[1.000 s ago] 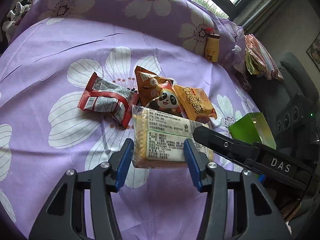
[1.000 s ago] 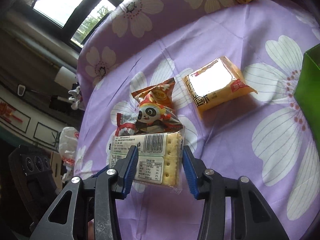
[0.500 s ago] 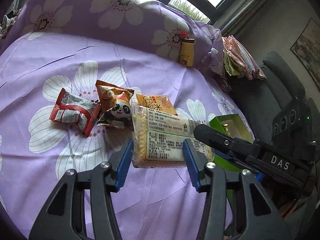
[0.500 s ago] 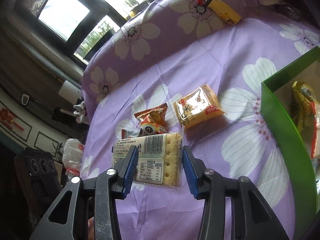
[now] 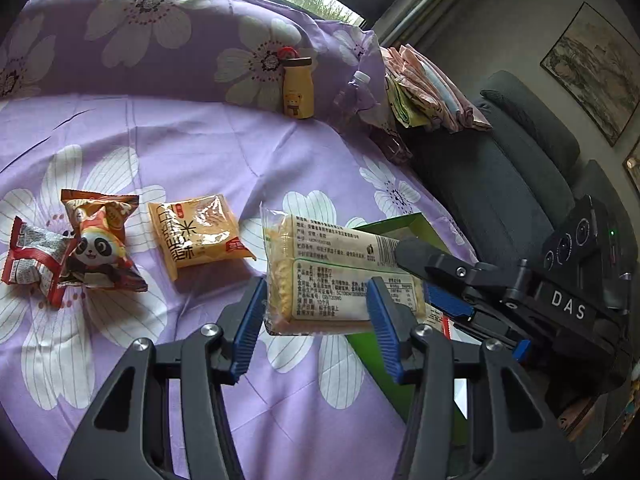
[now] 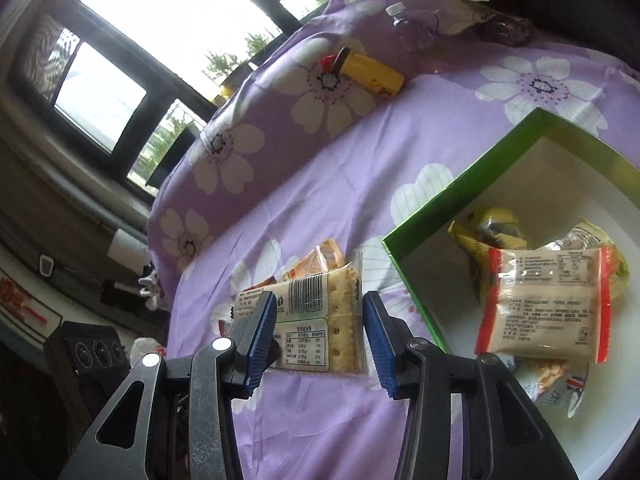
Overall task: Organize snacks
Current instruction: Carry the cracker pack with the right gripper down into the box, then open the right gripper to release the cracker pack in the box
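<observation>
Bedsheet [image 5: 248, 152]: purple cloth with white flowers, fills most of both views; every loose item lies on it.
Pillow [image 5: 120, 36]: same print, across the top of the left wrist view.
Green box [image 6: 460, 192]: open, white inside, right half of the right wrist view; in the left wrist view only a green edge [image 5: 404, 228] shows behind the cracker pack.
Box contents: a red-edged clear packet [image 6: 544, 304] lies on top, a yellow packet [image 6: 488, 228] behind it, both inside the box.
Cracker pack [image 5: 340, 272]: clear wrapper, white label, held off the sheet at frame centre; in the right wrist view it sits lower centre [image 6: 316, 312], just left of the box wall.
Left gripper [image 5: 316, 316]: blue pads press the near end of the cracker pack from both sides; jaws partly closed, stopped by the pack.
Right gripper [image 6: 320, 328]: blue pads clamp the opposite end of the same pack; jaws narrow, held apart only by the pack. Its black body enters the left wrist view from the right [image 5: 460, 276].
Orange packet [image 5: 198, 236]: flat on the sheet, left of the held pack, apart from it.
Panda packet [image 5: 100, 248]: left of the orange packet.
Red packet [image 5: 32, 256]: far left edge, touching the panda packet.
Yellow bottle [image 5: 298, 88]: upright against the pillow, upper centre.
</observation>
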Available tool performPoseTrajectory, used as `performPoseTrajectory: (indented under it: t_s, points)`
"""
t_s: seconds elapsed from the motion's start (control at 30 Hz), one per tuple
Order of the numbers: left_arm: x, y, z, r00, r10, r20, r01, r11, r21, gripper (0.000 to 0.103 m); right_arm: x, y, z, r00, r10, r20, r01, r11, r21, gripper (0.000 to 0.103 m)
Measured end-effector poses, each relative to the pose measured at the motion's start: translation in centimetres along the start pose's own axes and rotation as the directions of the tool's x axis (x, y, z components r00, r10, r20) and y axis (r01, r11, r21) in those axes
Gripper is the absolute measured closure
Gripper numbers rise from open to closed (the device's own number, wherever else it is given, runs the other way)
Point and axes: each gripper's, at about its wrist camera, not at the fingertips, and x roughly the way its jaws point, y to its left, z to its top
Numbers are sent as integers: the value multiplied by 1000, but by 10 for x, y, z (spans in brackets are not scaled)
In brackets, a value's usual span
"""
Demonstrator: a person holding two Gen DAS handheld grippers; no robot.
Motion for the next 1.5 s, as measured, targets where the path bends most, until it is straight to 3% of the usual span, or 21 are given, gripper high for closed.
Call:
performPoseTrajectory:
  t_s: [0.7,1.13,1.5]
  points:
    - [75,-75,3,990,-89,-112,99,991,90,53,-57,-86,19,979,-128,160,89,968,233,55]
    - [99,-98,-1,984,-79,-158,101,986,134,53,-67,-116,20,968,-179,176,114,939,323,55]
    - [116,-115,-13,976,-69,-206,105,980,168,53,-71,-137,19,948,-275,162,194,899,394,55]
